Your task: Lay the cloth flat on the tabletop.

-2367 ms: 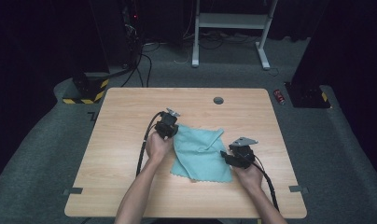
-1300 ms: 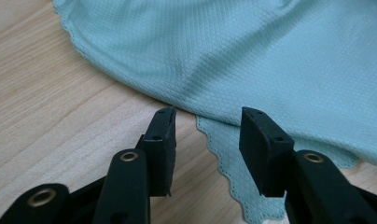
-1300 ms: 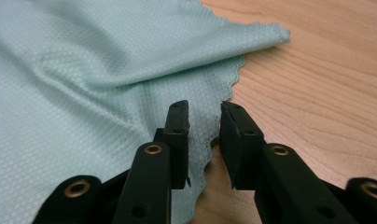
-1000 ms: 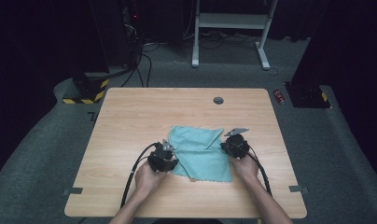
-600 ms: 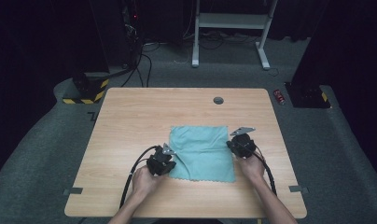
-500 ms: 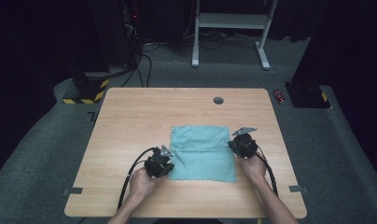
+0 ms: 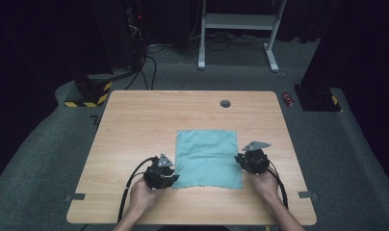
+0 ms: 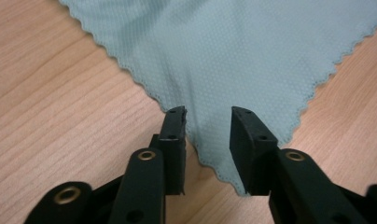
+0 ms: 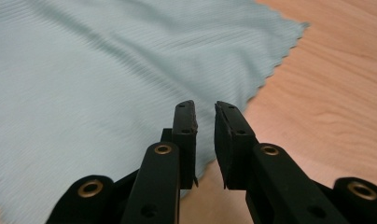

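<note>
Cloth (image 7: 208, 158), a pale teal square with a scalloped edge, lay spread flat on the near half of the wooden table (image 7: 135, 125), so the spreading step looked finished. The left gripper (image 8: 207, 121) and right gripper (image 9: 204, 112) had just been opening, their jaws now parted over its near corners and gripping nothing. Next, I judged, both should lift straight off without snagging the fabric.
</note>
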`<state>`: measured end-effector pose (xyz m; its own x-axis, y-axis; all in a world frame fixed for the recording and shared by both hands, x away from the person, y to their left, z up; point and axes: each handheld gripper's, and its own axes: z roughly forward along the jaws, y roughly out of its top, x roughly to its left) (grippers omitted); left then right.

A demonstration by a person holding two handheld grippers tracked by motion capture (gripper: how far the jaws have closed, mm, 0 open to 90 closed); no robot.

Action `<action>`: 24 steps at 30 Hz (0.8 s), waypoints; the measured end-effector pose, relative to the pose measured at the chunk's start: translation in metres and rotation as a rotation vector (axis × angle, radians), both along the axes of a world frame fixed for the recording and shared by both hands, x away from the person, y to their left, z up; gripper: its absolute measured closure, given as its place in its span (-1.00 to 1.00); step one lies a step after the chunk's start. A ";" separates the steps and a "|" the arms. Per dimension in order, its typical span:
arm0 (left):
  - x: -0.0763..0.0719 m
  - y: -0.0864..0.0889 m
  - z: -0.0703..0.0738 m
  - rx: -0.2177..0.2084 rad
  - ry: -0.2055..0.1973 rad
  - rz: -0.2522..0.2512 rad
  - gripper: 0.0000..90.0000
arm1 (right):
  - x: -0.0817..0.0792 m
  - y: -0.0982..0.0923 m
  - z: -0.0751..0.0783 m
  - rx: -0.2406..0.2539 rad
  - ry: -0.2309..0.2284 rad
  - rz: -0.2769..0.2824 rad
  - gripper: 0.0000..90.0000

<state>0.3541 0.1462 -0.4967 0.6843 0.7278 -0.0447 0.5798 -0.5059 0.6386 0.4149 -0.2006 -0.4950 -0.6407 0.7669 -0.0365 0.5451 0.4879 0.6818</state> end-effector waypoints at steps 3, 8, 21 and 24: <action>-0.002 -0.004 -0.003 -0.017 -0.006 -0.010 0.41 | -0.018 -0.001 -0.001 0.014 0.003 0.035 0.72; -0.008 -0.012 -0.008 -0.020 -0.010 -0.034 0.43 | -0.044 0.003 -0.006 0.003 0.003 0.100 0.67; -0.008 -0.012 -0.008 0.051 0.009 -0.063 0.94 | -0.067 0.007 -0.016 -0.058 -0.006 0.164 0.98; -0.009 -0.009 -0.008 0.036 0.032 -0.071 1.00 | -0.069 0.006 -0.015 -0.063 0.006 0.178 0.99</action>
